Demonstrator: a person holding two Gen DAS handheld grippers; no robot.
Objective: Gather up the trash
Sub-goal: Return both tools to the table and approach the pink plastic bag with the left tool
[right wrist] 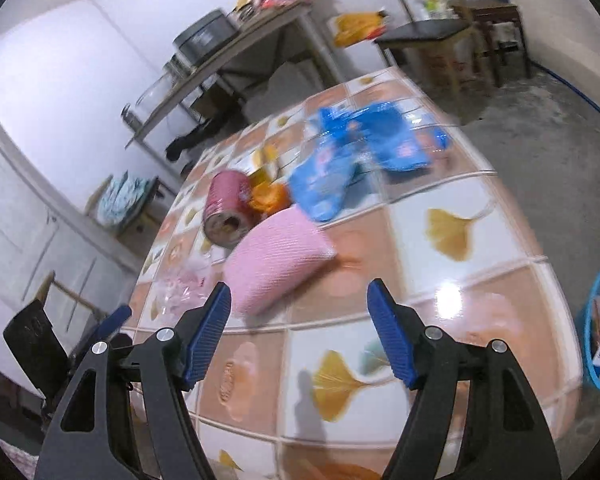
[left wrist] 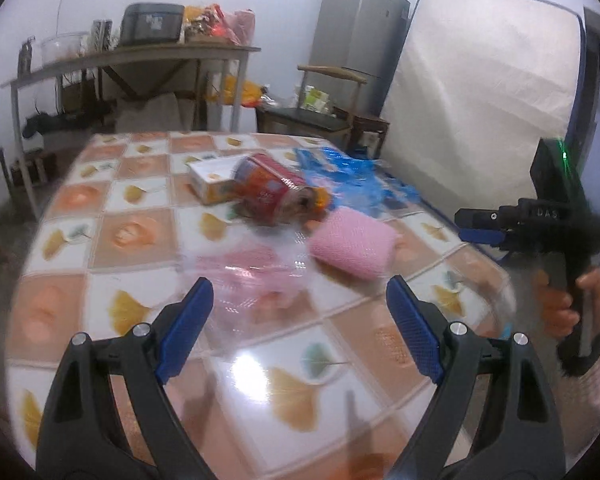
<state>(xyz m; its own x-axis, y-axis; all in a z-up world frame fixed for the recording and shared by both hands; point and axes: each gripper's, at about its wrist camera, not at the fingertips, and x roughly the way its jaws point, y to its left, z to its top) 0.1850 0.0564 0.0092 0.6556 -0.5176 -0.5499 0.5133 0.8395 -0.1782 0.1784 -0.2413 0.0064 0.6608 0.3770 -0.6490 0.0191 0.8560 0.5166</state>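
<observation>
The table (left wrist: 100,240) wears a glossy cloth of orange and white squares printed with yellow ginkgo leaves. Beyond the table's far edge stands a long grey workbench (left wrist: 140,54) against the white wall, loaded with a dark box-shaped appliance (left wrist: 152,24), a clear glass bowl (left wrist: 62,44) and some red and orange bags (left wrist: 224,20). To the right of the workbench, also past the table, a dark-seated wooden chair (left wrist: 320,112) holds a few packets. Behind the chair rises a grey refrigerator (left wrist: 360,40), and just beside that a white mattress (left wrist: 480,92) leans upright against the wall. The floor beside the table is bare grey concrete (right wrist: 540,92).
</observation>
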